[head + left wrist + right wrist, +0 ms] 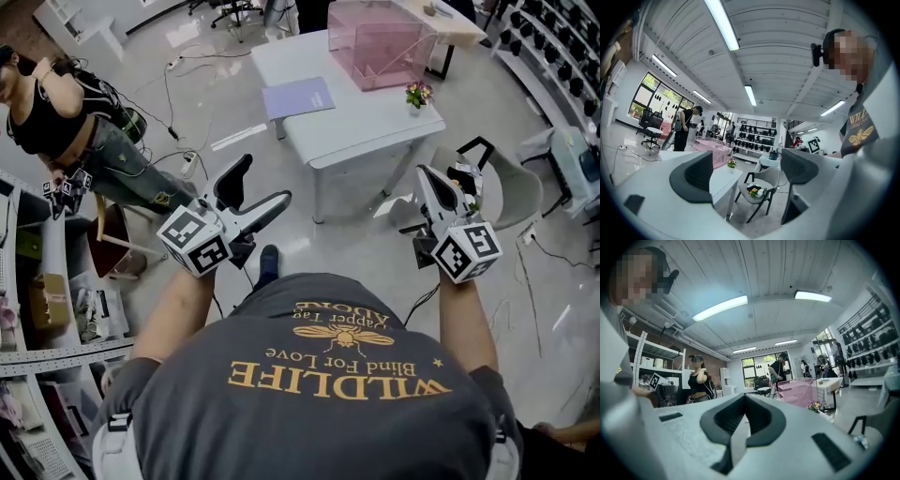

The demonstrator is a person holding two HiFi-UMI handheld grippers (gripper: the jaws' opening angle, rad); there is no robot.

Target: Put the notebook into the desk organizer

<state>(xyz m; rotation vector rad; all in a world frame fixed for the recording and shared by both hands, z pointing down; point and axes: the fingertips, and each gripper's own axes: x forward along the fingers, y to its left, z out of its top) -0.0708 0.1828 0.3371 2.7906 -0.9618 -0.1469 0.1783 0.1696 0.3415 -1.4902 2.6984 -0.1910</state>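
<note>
A purple notebook (296, 97) lies flat on the near left part of the white table (375, 117). Behind it stands the clear pink desk organizer (379, 41), also seen in the left gripper view (714, 145) and the right gripper view (799, 392). Both grippers are held up near the person's chest, well short of the table. My left gripper (263, 190) is open, and nothing is between its dark pads (695, 176). My right gripper (425, 176) is shut and empty, its pads (754, 416) pressed together.
A small flower pot (418, 93) stands on the table's right side. A grey chair (508, 190) with small items stands right of the table. Another person (58, 112) stands at the left, near shelves (42, 309). Cables (178, 103) trail over the floor.
</note>
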